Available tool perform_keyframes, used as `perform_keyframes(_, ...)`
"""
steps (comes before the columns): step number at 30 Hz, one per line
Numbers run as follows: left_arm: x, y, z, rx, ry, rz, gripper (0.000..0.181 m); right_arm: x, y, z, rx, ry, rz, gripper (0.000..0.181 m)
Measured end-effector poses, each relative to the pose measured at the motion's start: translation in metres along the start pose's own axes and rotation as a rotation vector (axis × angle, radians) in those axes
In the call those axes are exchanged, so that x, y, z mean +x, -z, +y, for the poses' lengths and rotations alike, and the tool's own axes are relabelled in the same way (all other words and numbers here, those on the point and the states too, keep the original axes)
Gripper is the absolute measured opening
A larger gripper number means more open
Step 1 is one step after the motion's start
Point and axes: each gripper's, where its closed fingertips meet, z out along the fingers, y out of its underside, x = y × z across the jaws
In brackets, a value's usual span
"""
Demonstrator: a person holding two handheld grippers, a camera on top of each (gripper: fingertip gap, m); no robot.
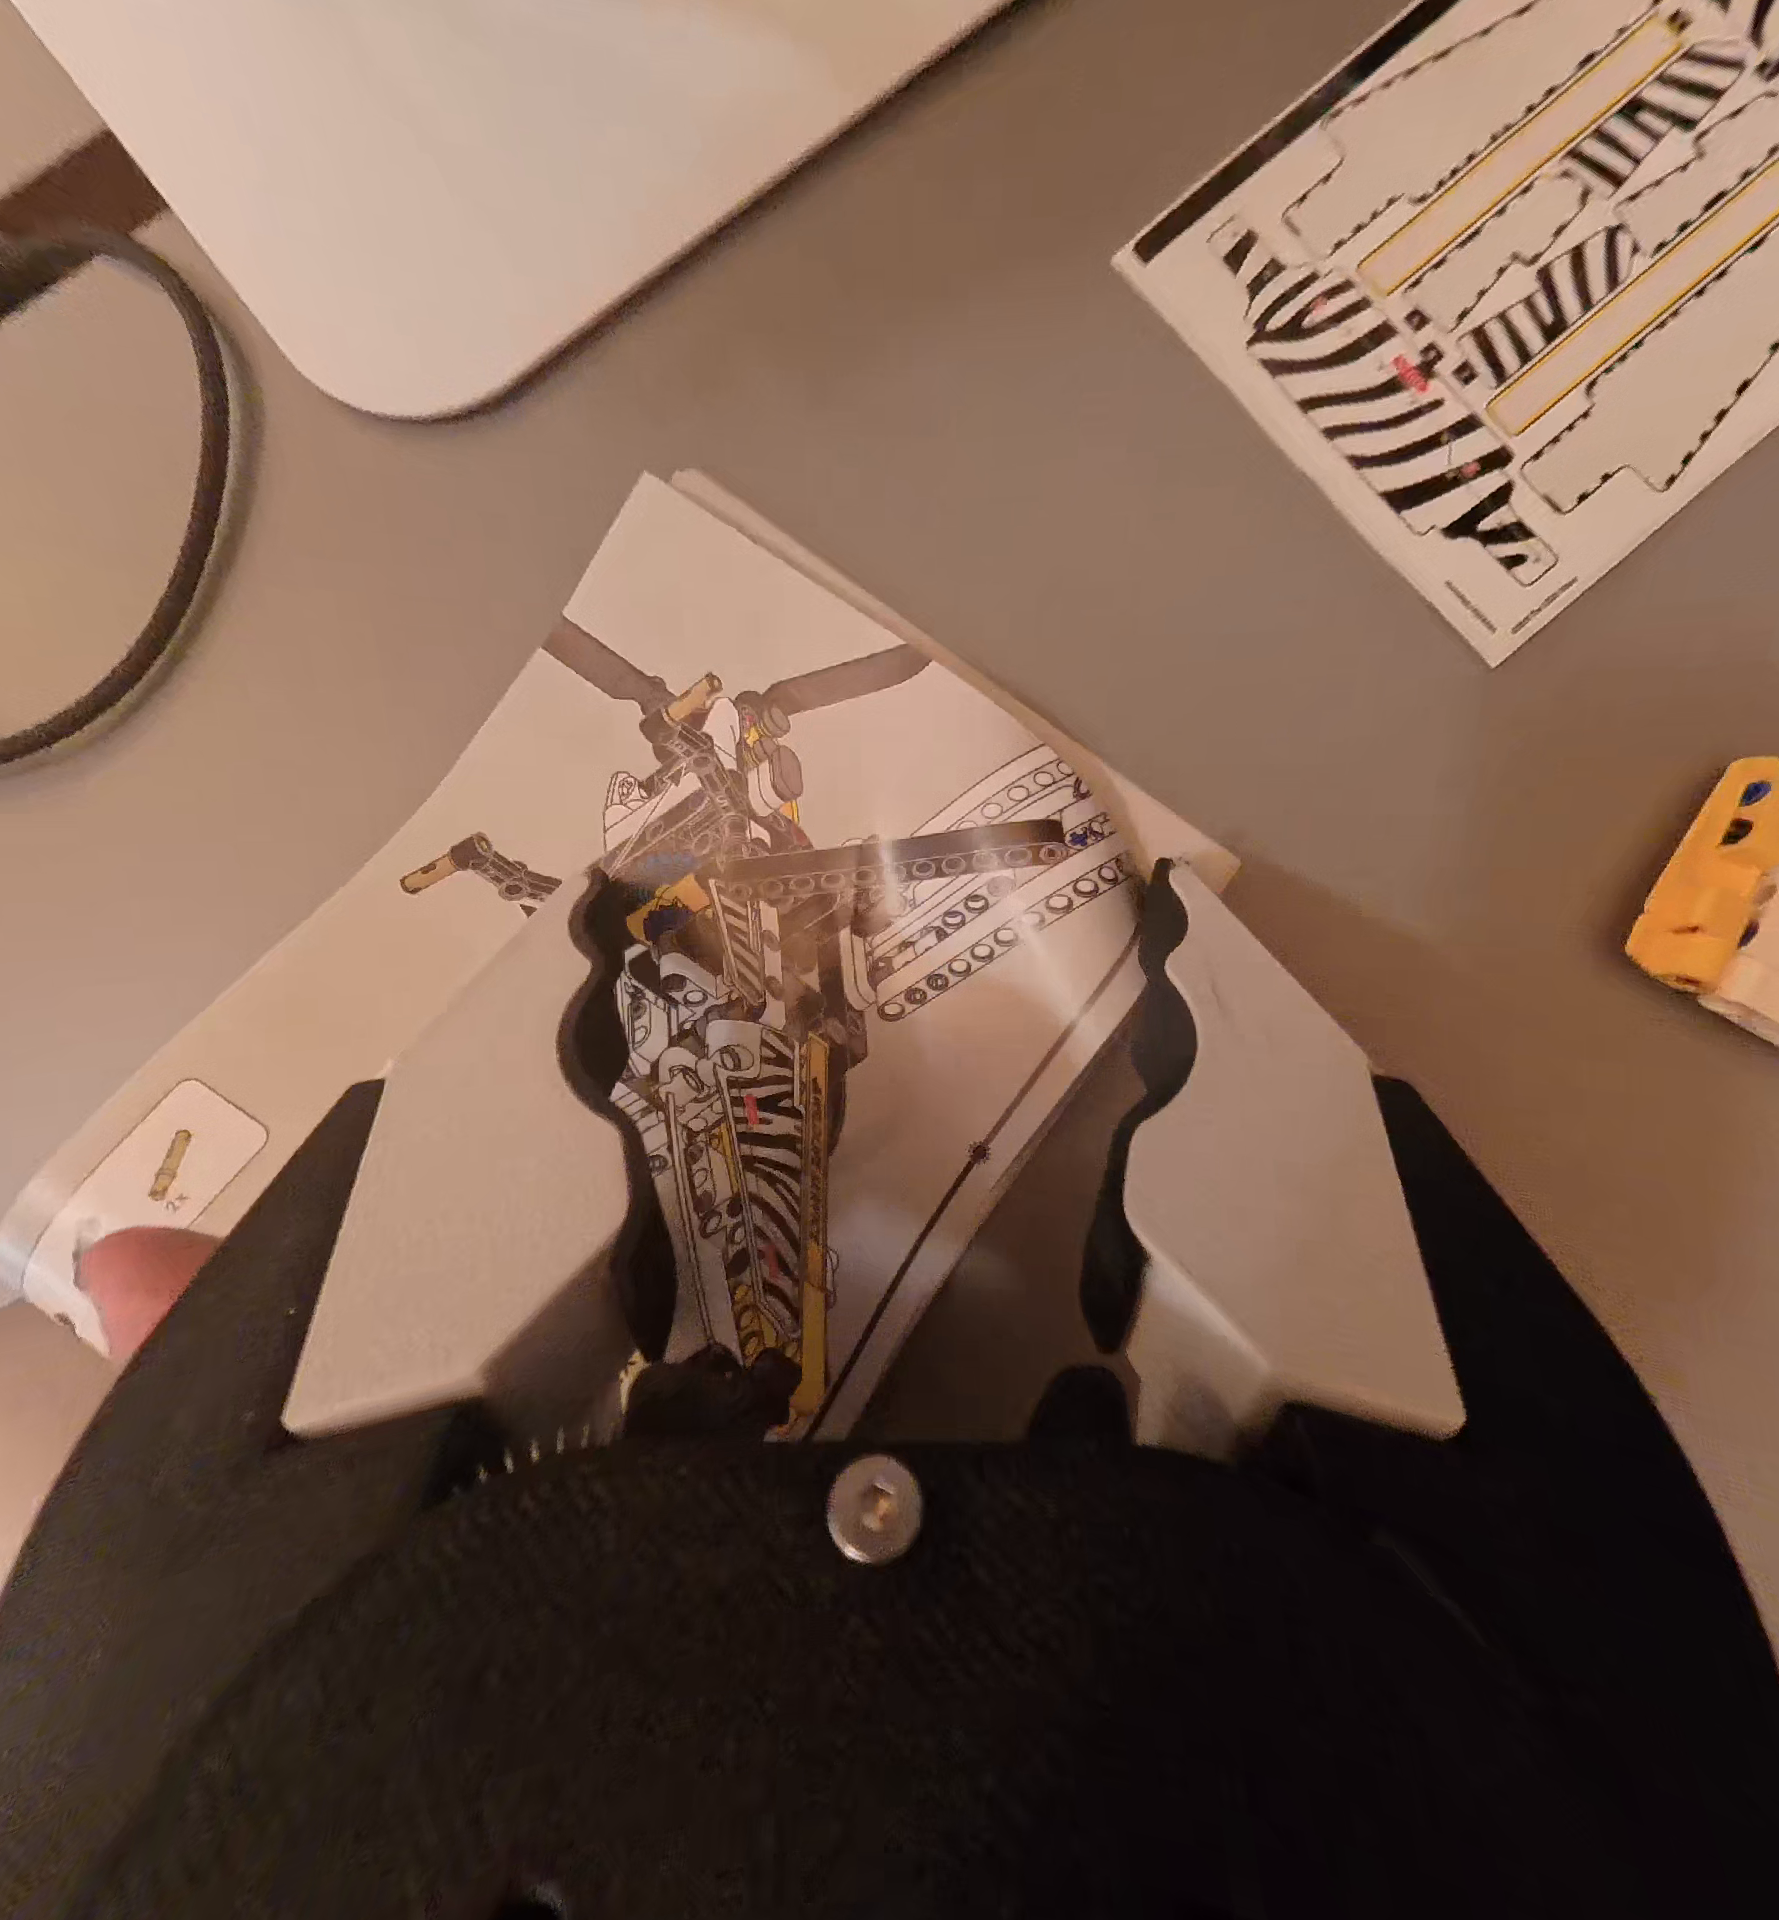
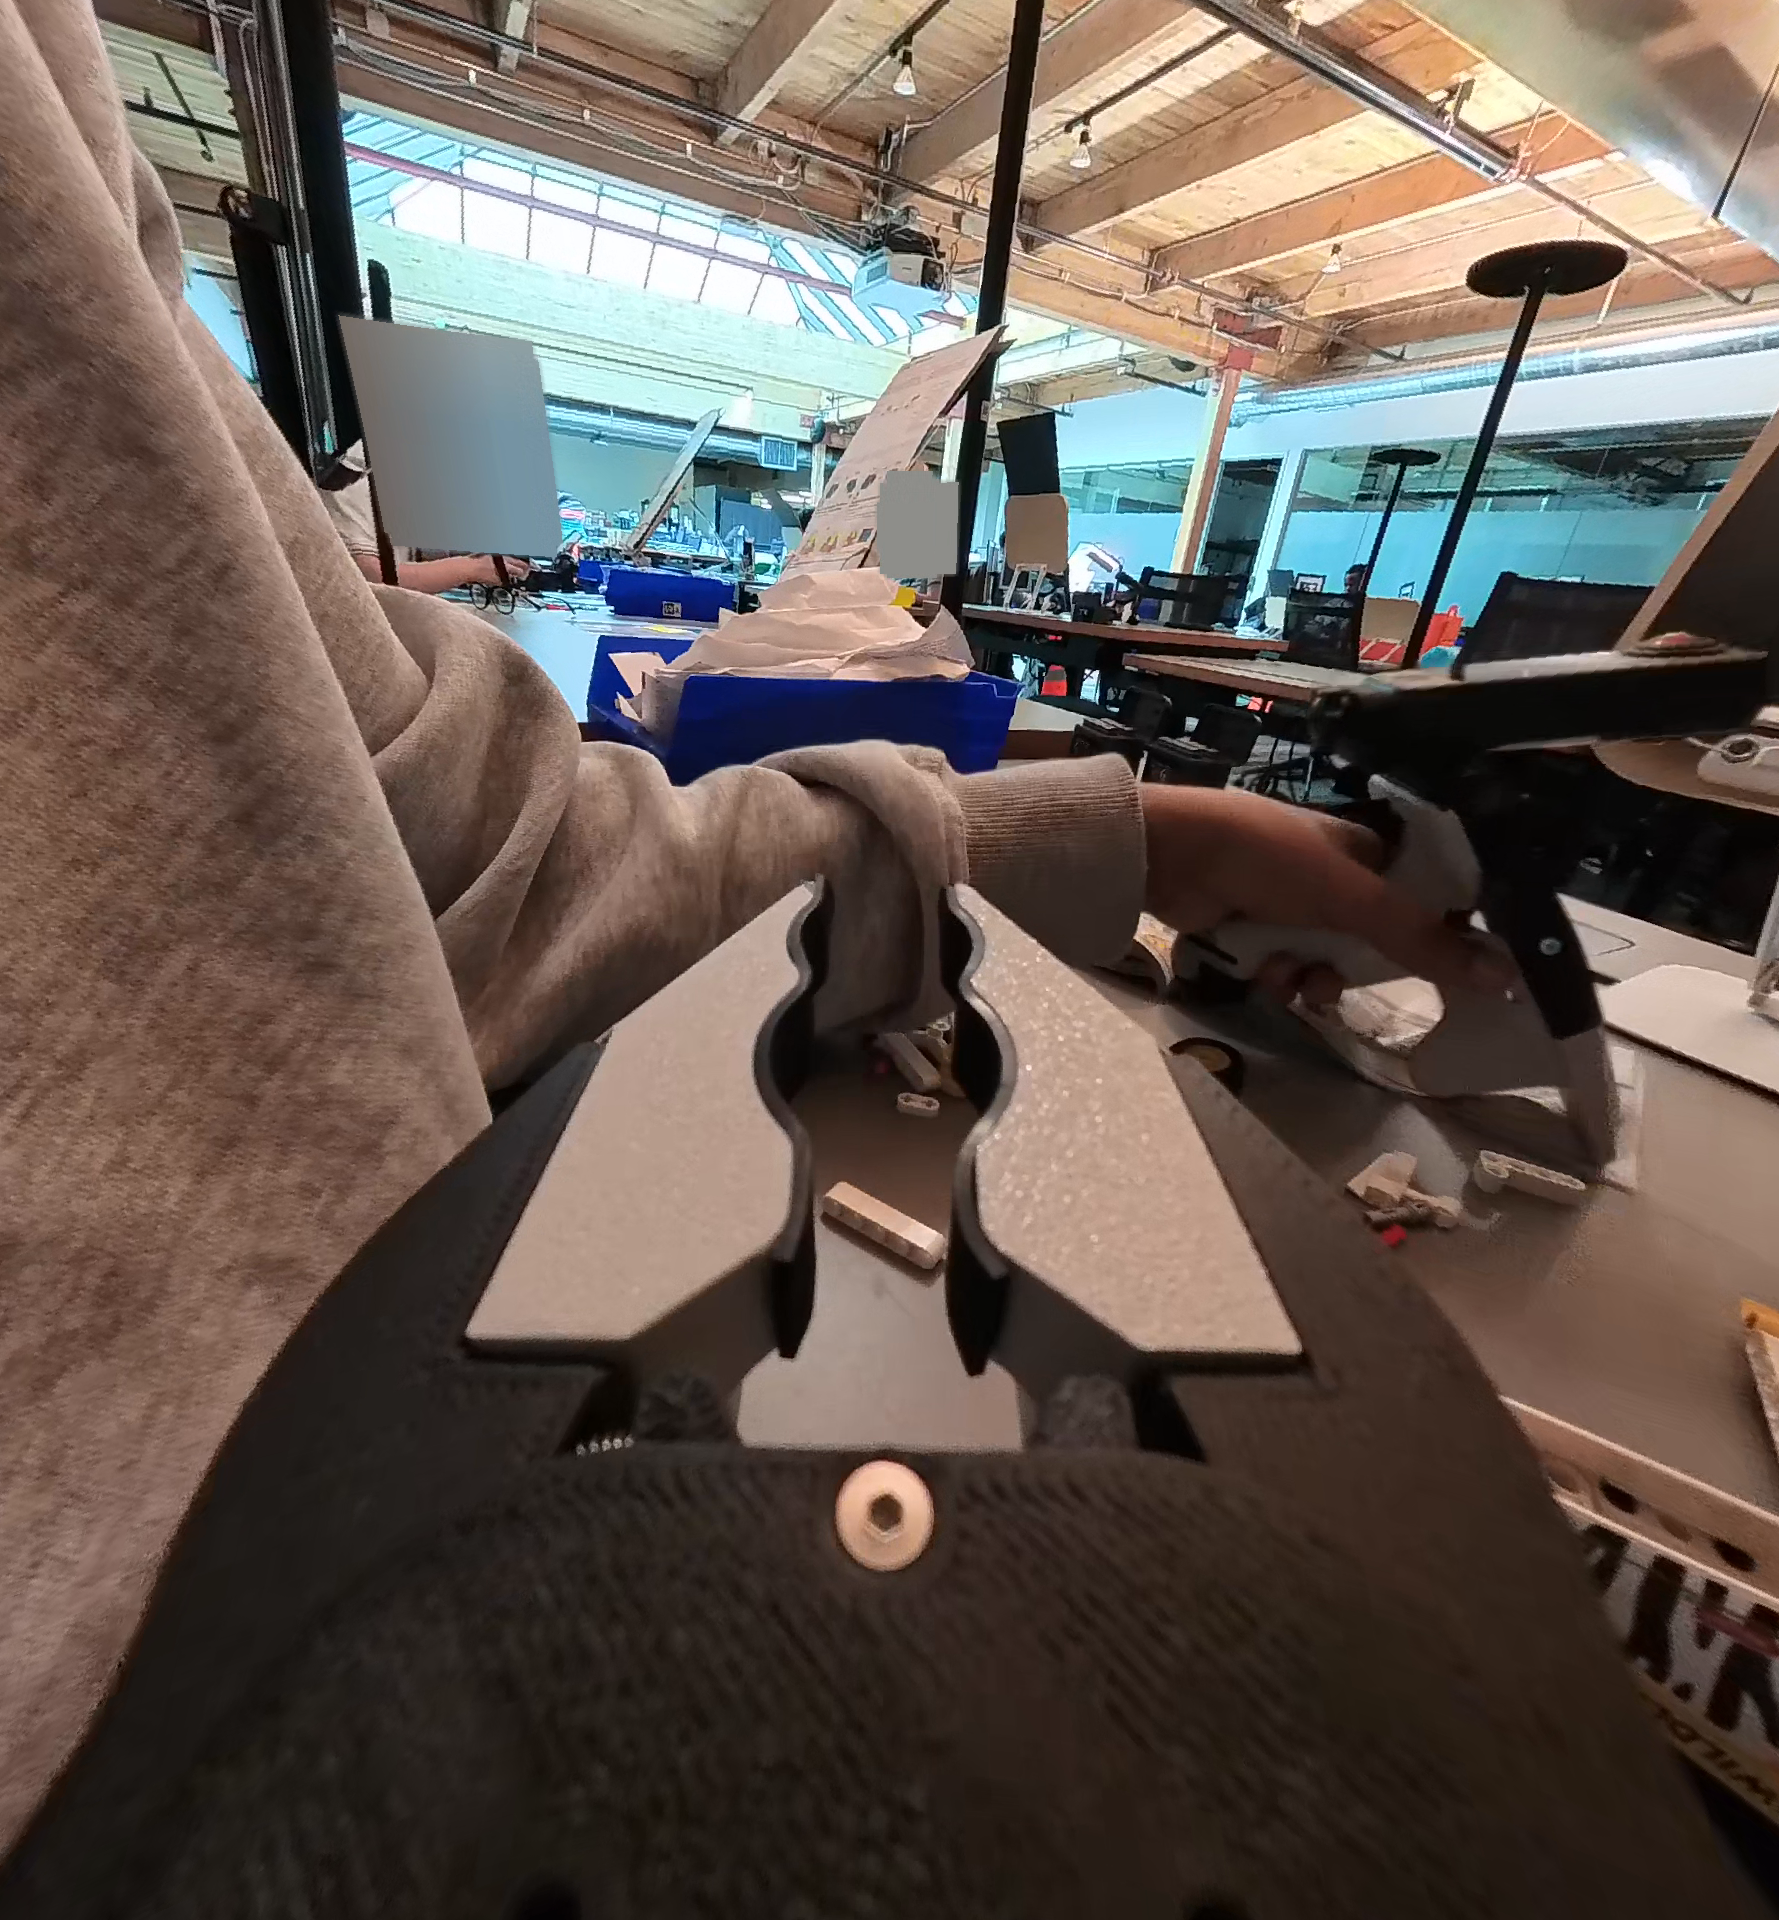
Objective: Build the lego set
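My left gripper [image 1: 880, 883] is open and empty, low over the open instruction booklet [image 1: 781, 727] on the grey table; a fingertip [image 1: 137, 1278] rests on the booklet's lower left corner. A yellow and white lego assembly [image 1: 1737, 904] lies at the right edge. My right gripper [image 2: 882, 899] is open and empty above the table. A white lego beam [image 2: 883, 1226] lies on the table between its fingers, with small white pieces [image 2: 916, 1101] farther on. A larger white model part with zebra stickers [image 2: 1695, 1538] sits at the lower right.
A zebra-striped sticker sheet [image 1: 1487, 312] lies at the top right. A white stand base [image 1: 469, 177] and a black cable loop [image 1: 199, 520] lie beyond the booklet. The person's grey sleeve [image 2: 656, 831] crosses the right wrist view. Loose pieces [image 2: 1415, 1195] lie near the left gripper [image 2: 1550, 1039]. The left gripper's tips are roughly 35 cm from the right gripper's.
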Motion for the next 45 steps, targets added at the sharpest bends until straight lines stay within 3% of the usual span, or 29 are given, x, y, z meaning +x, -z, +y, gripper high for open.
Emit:
perform_keyframes(2,0.001,0.0,-0.001,0.001,0.007,0.006,0.099,0.0,0.0,0.0,0.001,0.0,-0.001,0.02)
perform_keyframes(4,0.0,0.002,-0.003,0.008,0.016,0.011,0.078,0.0,0.001,0.0,0.003,0.0,-0.001,0.019)
perform_keyframes(12,0.001,0.013,-0.014,0.063,0.088,0.094,0.064,0.0,0.002,-0.001,0.008,-0.001,-0.002,0.02)
perform_keyframes(18,-0.015,0.03,-0.03,0.166,0.13,0.083,0.011,0.0,0.002,-0.002,0.011,-0.004,-0.002,0.019)
perform_keyframes(21,-0.024,0.042,-0.034,0.205,0.14,0.074,0.006,0.0,0.002,-0.002,0.01,-0.005,-0.001,0.02)
perform_keyframes(25,-0.037,0.08,-0.029,0.322,0.182,0.071,0.006,0.001,0.003,-0.002,0.012,-0.011,0.003,0.02)
perform_keyframes(28,-0.054,0.114,-0.012,0.463,0.249,0.097,0.006,0.003,0.003,-0.002,0.014,-0.018,0.007,0.019)
perform_keyframes(31,-0.084,0.142,0.025,0.534,0.337,0.069,0.006,0.006,0.002,-0.002,0.011,-0.033,0.014,0.019)
perform_keyframes(35,-0.139,0.168,0.091,0.538,0.428,-0.129,0.007,0.015,-0.001,0.0,-0.001,-0.056,0.053,0.012)
perform_keyframes(38,-0.159,0.178,0.129,0.523,0.428,-0.249,0.008,0.022,-0.005,0.0,0.008,-0.083,0.088,0.006)
perform_keyframes(45,-0.162,0.179,0.156,0.529,0.419,-0.307,0.011,0.013,-0.033,0.009,-0.046,-0.112,0.038,0.005)
